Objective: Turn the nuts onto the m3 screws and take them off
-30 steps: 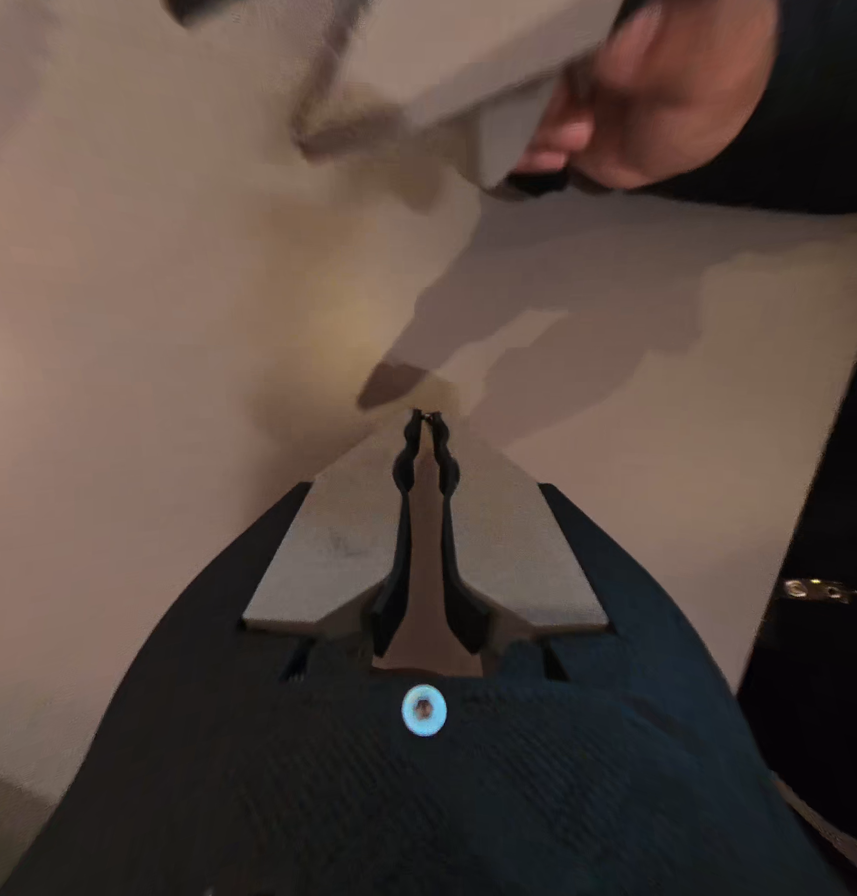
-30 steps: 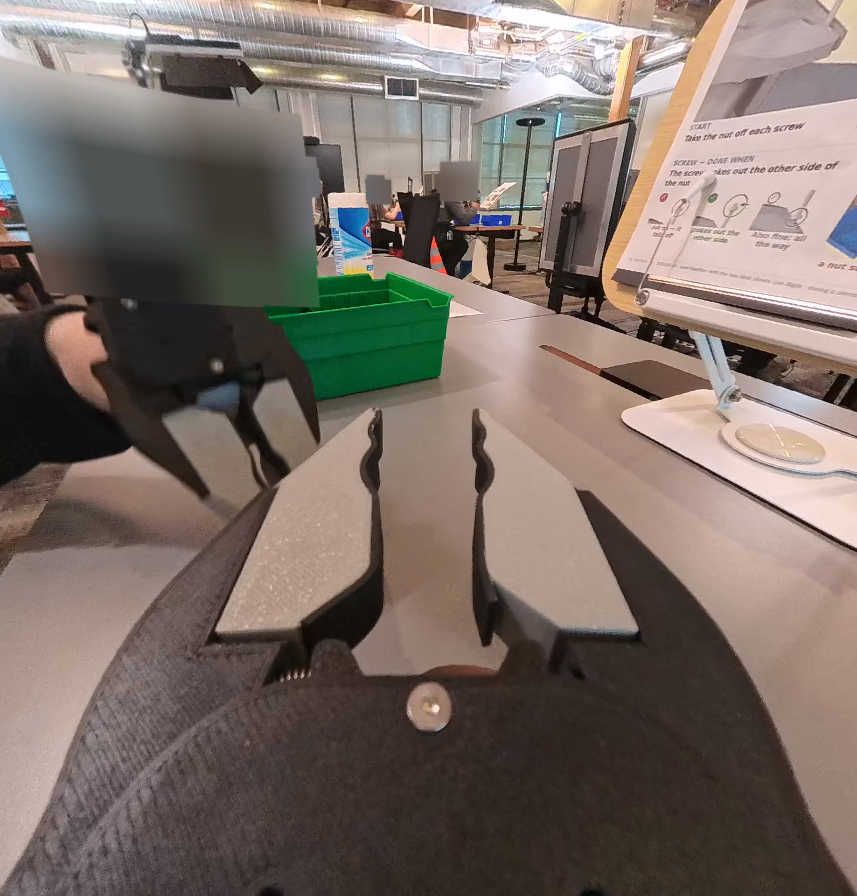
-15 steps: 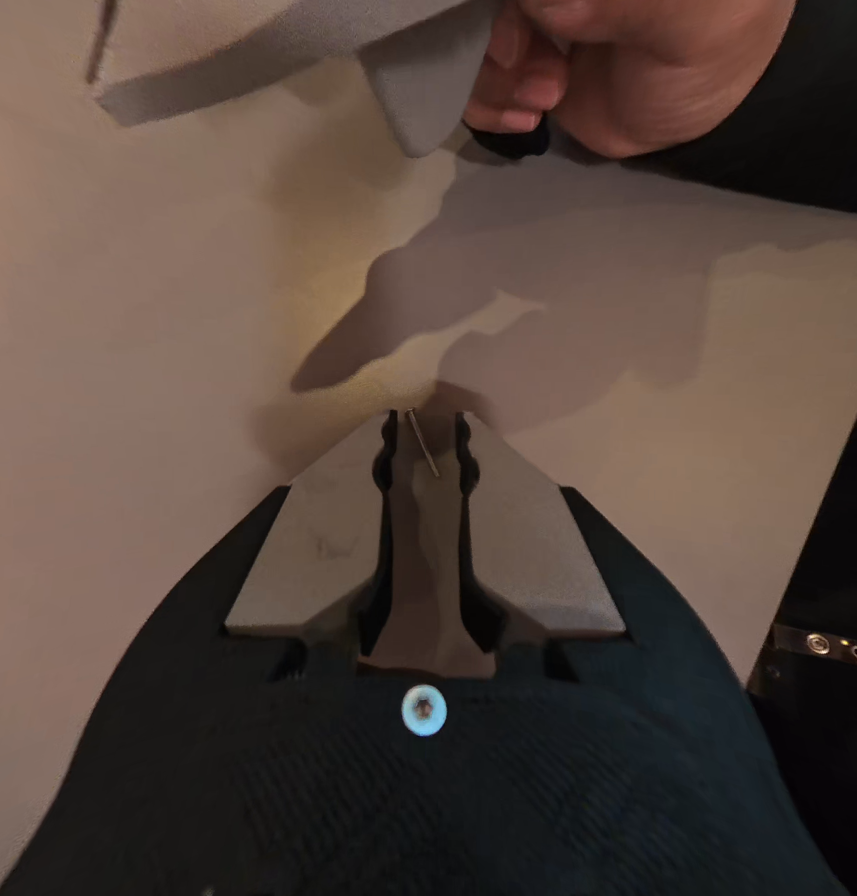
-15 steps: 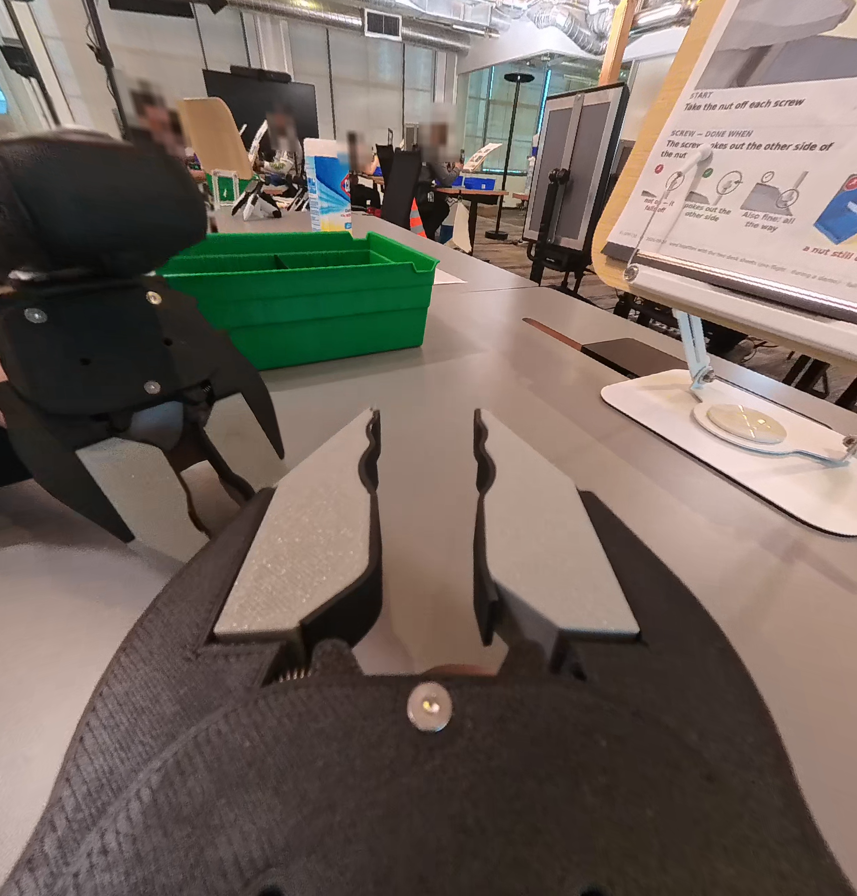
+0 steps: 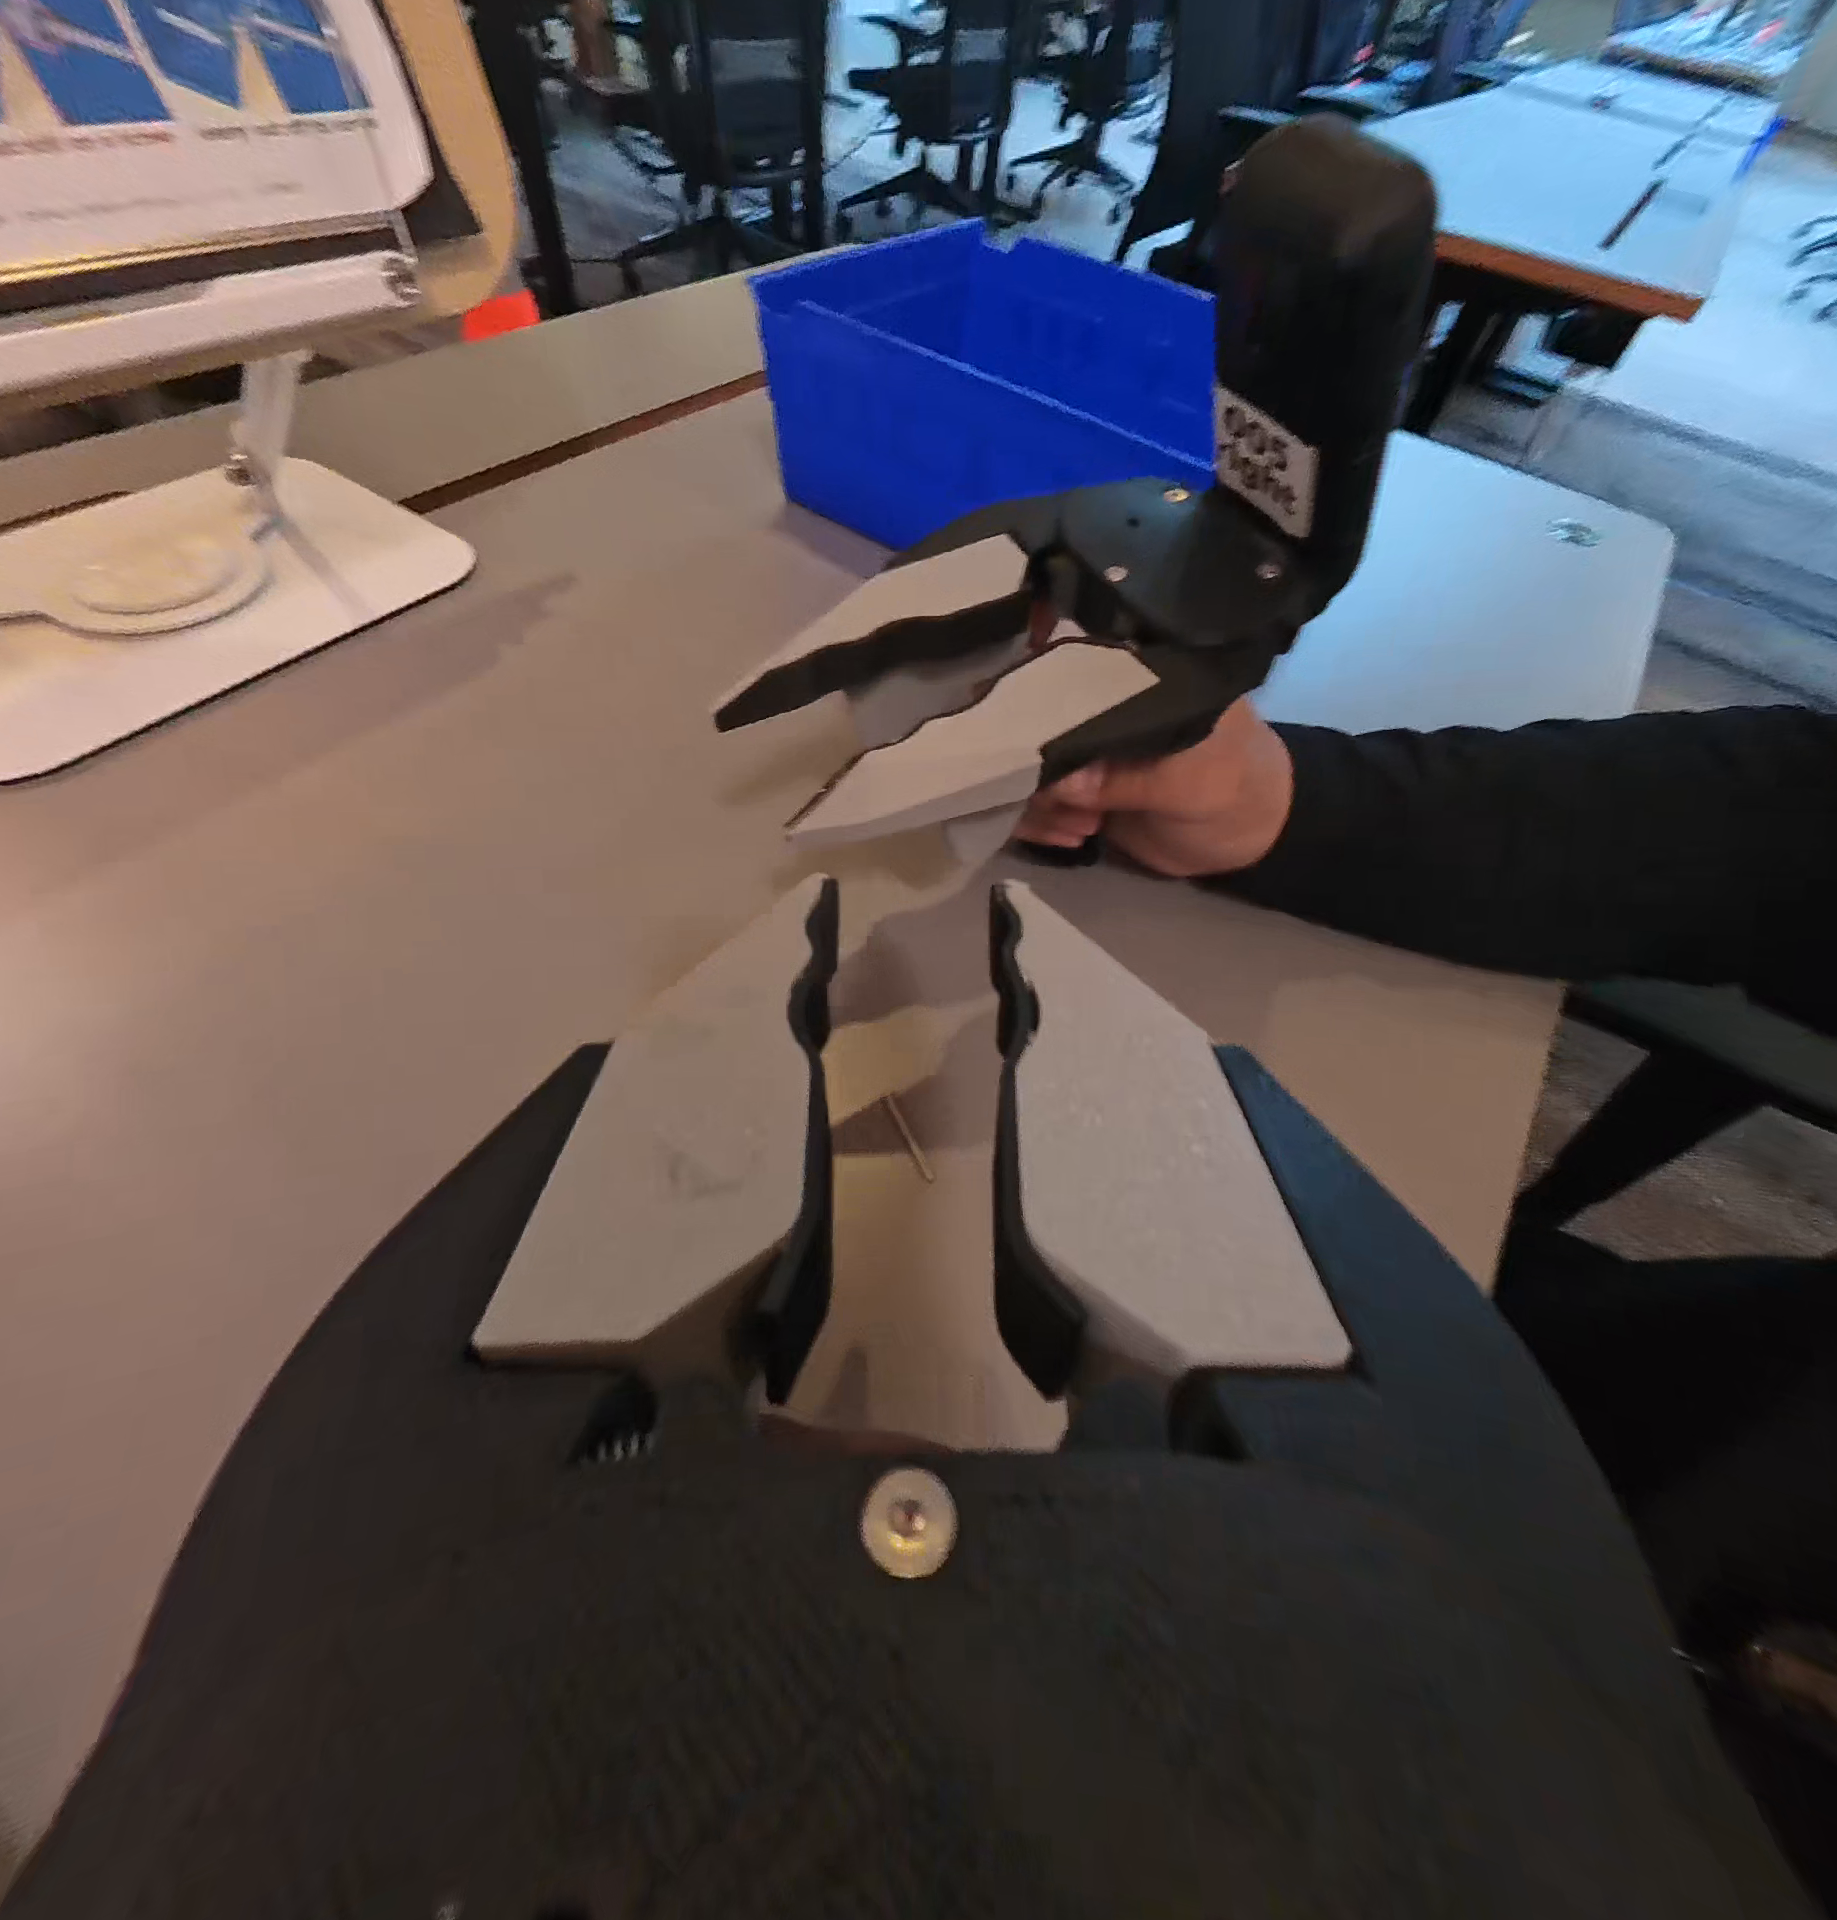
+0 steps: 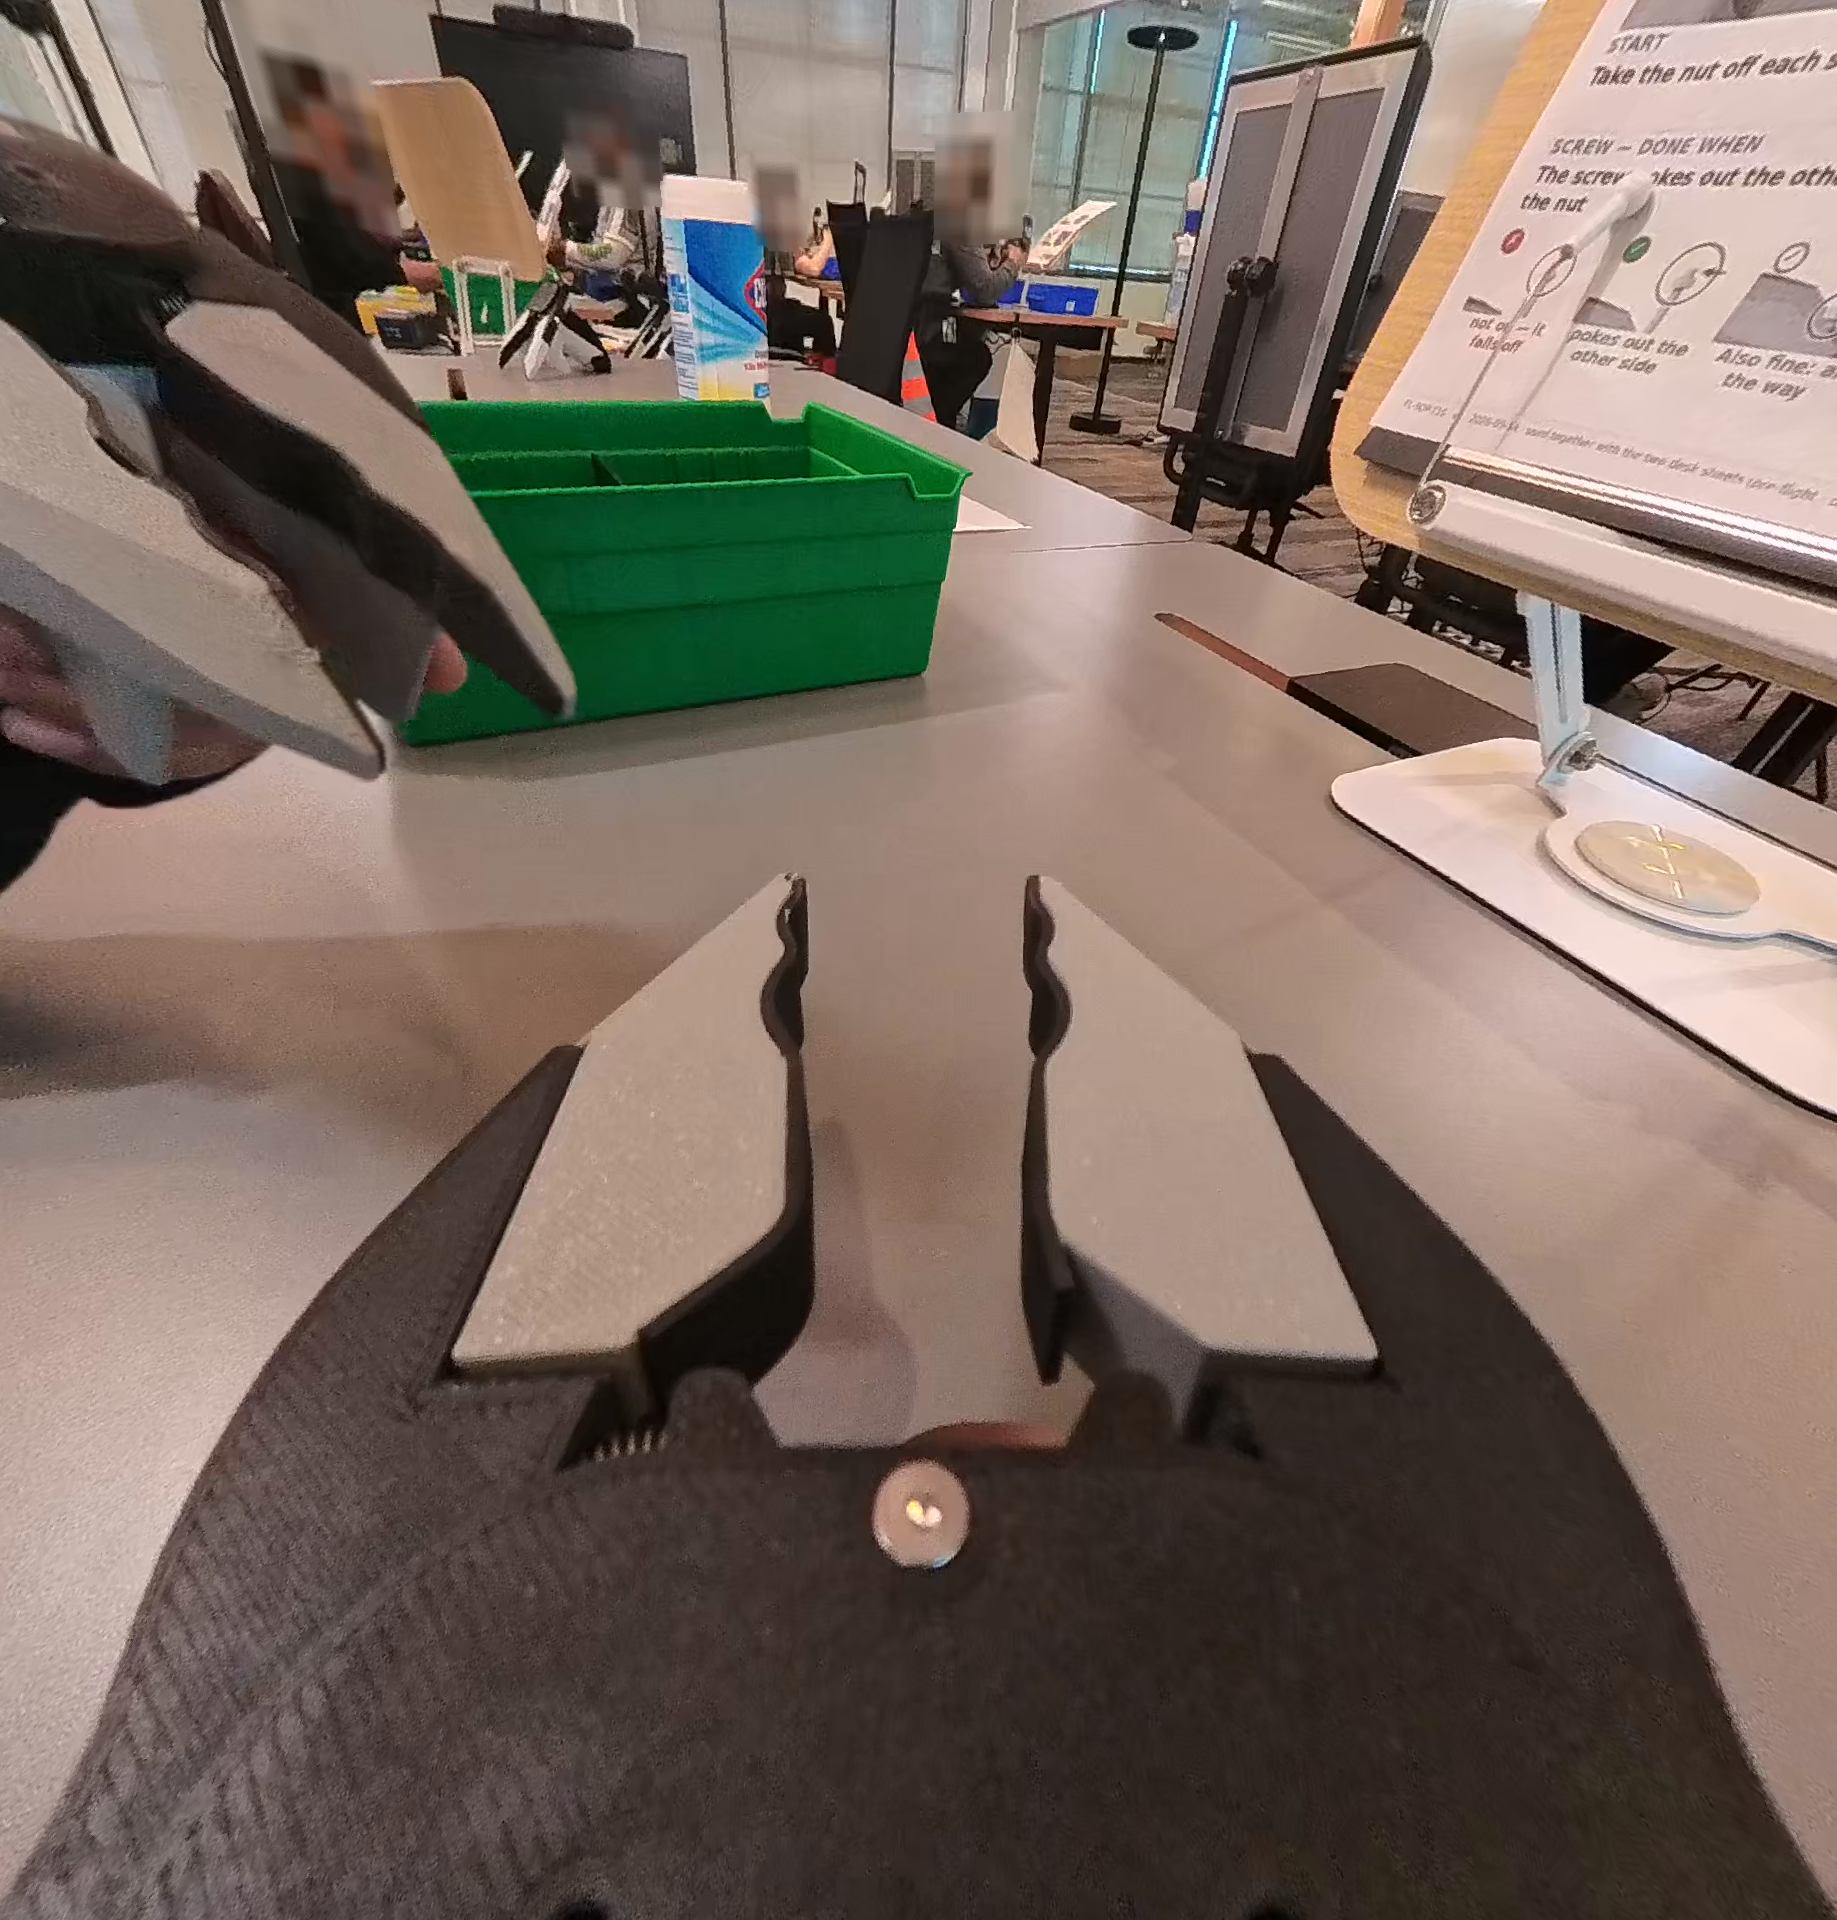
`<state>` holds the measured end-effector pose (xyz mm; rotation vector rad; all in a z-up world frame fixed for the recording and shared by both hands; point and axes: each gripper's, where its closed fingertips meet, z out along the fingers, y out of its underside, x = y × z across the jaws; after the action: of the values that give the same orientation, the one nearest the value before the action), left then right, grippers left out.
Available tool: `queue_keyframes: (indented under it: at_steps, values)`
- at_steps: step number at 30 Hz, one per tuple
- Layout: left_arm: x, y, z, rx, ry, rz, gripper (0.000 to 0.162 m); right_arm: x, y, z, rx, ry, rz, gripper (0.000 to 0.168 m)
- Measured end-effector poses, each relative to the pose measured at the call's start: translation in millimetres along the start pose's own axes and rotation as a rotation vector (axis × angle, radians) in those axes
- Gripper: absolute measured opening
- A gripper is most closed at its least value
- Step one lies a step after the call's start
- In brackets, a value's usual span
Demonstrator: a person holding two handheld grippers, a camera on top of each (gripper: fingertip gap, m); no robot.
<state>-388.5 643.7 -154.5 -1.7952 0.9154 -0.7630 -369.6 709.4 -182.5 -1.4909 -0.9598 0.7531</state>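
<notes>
A thin bare metal screw is seen lying loose on the grey surface, between the parted fingers of the left claw; nothing is gripped. The right claw, near the screw, is likewise spread and empty. No nut is visible, so threading is judged unstarted

Bare table between green bin and stand

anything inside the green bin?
Only part of the green bin shows inside, in the right wrist view: dividers and upper inner walls, nothing on them. The compartment floors sit below the rim, so small nuts or screws cannot be ruled out.
</notes>
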Motion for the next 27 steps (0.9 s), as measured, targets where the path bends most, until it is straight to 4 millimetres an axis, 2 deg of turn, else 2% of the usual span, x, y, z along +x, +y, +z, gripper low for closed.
queue_keyframes:
  at_steps: [7, 16, 18, 20, 22, 24, 27]
  values:
    - [-1.8, -19.4, -19.1, 0.096, -0.049, 0.036, 0.027, -6.5, 2.8, 3.6, -0.018, -0.026, -0.009, 0.039]
    - [-15.2, -41.9, -50.3, 0.218, -0.116, 0.012, 0.025, -13.2, 9.6, 8.8, -0.057, -0.042, -0.038, 0.039]
    - [-23.5, -51.0, -76.8, 0.256, -0.157, -0.015, 0.025, -11.2, 11.3, 8.0, -0.064, -0.035, -0.050, 0.036]
    - [-35.7, -64.3, -121.9, 0.349, -0.231, -0.016, 0.024, -7.5, 11.7, 7.8, -0.062, -0.028, -0.032, 0.036]
    - [-56.0, -65.0, -167.8, 0.392, -0.345, -0.014, 0.022, -5.0, 10.1, 6.6, -0.050, -0.021, -0.016, 0.036]
    - [-80.9, -53.0, -199.2, 0.355, -0.441, -0.017, 0.019, -6.8, 9.6, 6.6, -0.047, -0.031, -0.007, 0.036]
    - [-116.5, -14.2, -215.0, 0.119, -0.474, -0.059, 0.023, -13.5, 10.6, 9.2, -0.058, -0.052, -0.022, 0.036]
